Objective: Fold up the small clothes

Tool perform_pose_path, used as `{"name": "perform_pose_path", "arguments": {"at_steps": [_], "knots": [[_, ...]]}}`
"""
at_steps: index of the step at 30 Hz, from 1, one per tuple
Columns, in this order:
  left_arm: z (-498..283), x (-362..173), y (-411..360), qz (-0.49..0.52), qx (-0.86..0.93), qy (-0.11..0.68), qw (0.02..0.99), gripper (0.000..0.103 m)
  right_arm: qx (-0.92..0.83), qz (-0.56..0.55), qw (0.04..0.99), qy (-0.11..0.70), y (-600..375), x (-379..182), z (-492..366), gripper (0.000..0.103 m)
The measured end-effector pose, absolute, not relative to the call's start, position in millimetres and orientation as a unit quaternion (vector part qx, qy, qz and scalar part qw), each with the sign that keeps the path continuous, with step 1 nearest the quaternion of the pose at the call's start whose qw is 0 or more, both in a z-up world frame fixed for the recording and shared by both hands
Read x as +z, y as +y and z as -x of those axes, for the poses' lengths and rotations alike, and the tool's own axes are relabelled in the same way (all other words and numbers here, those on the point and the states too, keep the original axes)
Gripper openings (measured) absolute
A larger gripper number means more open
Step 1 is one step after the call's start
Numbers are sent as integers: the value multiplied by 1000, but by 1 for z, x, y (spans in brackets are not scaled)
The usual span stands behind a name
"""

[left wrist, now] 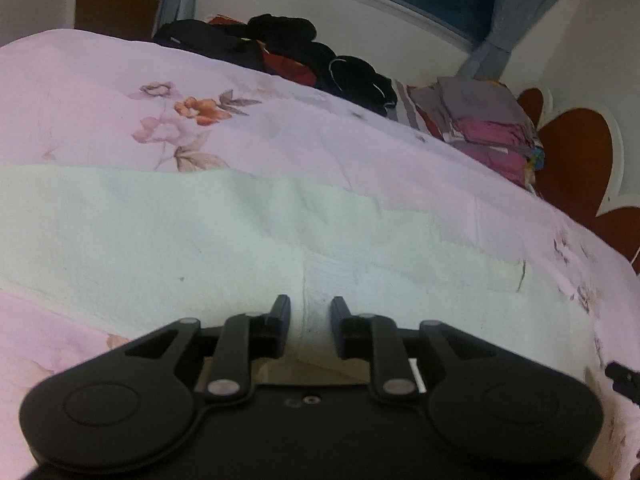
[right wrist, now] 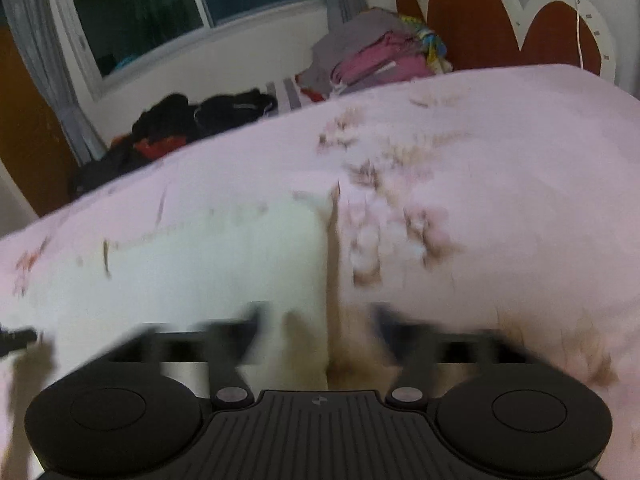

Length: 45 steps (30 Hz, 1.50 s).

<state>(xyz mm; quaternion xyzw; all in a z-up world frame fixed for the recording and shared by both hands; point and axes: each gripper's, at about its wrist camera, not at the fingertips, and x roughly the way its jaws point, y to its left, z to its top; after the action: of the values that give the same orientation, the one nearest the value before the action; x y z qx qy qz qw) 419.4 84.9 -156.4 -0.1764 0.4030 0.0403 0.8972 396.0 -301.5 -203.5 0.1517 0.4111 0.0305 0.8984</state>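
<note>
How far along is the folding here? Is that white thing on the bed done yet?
Done: a folded stack of grey and pink clothes sits near the headboard. In hand: the pale white cloth lies spread on the pink floral bedsheet; the left gripper is open over its near edge, and the right gripper, blurred, looks open at its side edge. Left: folding this cloth, plus the dark heap of black and red clothes.

Left gripper [left wrist: 310, 312] low, jaws narrowly parted; right gripper [right wrist: 316, 316] – motion-blurred, jaws apart
</note>
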Motion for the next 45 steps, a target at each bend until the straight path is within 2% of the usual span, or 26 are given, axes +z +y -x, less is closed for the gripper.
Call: {"name": "perform_pose_path", "arguments": {"at_steps": [6, 7, 9, 13, 14, 15, 16, 20, 22, 30, 34, 40, 45], "knots": [[-417, -142, 82, 156, 33, 387, 908, 21, 24, -174, 890, 420, -305, -221, -447, 77], [-416, -140, 79, 148, 29, 384, 911, 21, 23, -178, 889, 421, -307, -225, -455, 67], [-416, -139, 73, 133, 20, 380, 915, 21, 19, -186, 884, 429, -309, -233, -468, 53], [-422, -148, 59, 113, 5, 392, 913, 21, 20, -214, 874, 436, -312, -245, -482, 53], [-424, -153, 57, 112, 2, 398, 910, 21, 28, -208, 876, 435, -310, -244, -484, 48], [-426, -158, 56, 111, 2, 405, 908, 21, 43, -208, 875, 436, -308, -243, -485, 17], [-428, -165, 55, 114, 4, 414, 903, 21, 45, -201, 878, 433, -306, -241, -486, 10], [-429, -170, 55, 111, 6, 413, 904, 22, 12, -106, 911, 399, -295, -234, -480, 9], [-429, -169, 53, 104, 5, 413, 904, 23, -1, -77, 906, 417, -295, -246, -482, 9], [-428, -164, 52, 110, 1, 411, 905, 24, 11, -109, 924, 366, -302, -215, -464, 9], [-429, -169, 50, 101, 1, 414, 904, 24, 28, -62, 904, 422, -283, -234, -467, 9], [-421, -161, 57, 111, 2, 416, 902, 27, 17, -114, 904, 412, -291, -220, -454, 9], [-410, -155, 62, 118, 4, 420, 900, 29, 86, -93, 894, 431, -252, -215, -433, 9]]}}
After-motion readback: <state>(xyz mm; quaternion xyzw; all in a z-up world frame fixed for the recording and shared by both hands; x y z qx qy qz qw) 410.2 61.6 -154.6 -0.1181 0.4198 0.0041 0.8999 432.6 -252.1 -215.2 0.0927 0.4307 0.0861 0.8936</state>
